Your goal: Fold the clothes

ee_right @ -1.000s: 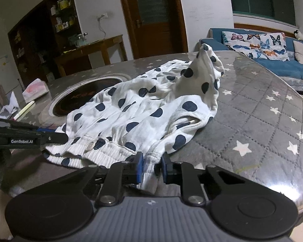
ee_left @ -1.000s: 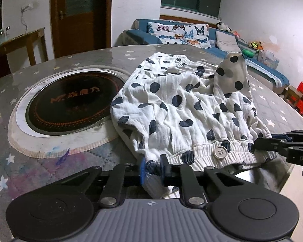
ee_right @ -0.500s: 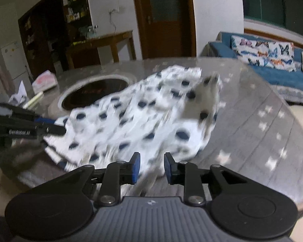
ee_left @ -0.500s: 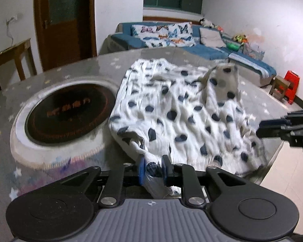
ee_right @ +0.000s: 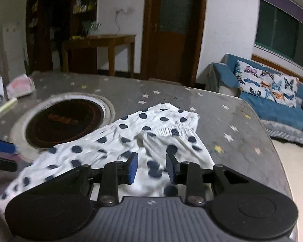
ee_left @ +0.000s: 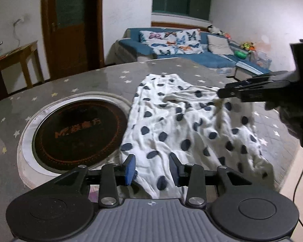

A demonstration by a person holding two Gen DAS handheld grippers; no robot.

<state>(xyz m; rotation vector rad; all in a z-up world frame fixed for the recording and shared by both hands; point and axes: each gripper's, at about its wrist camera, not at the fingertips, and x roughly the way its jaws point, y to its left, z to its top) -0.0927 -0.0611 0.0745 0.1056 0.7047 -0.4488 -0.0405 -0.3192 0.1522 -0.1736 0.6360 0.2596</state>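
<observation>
Both tongs [ee_left: 152, 168] [ee_right: 151, 167] agape over rumpled, polka-dotted white garment [ee_left: 183, 129], glossy table [ee_left: 103, 80]

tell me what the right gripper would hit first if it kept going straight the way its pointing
Most likely the polka-dot garment: the open right gripper points straight over its crumpled white cloth, which fills the gap between the fingers. Beyond it lies the grey star-print table. Depth is unclear, so it may skim above the cloth.

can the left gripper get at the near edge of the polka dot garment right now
Probably yes. The left gripper is open and sits right over the near edge of the polka dot garment, with nothing between them. The right gripper is over its far side, out of the way.
</observation>
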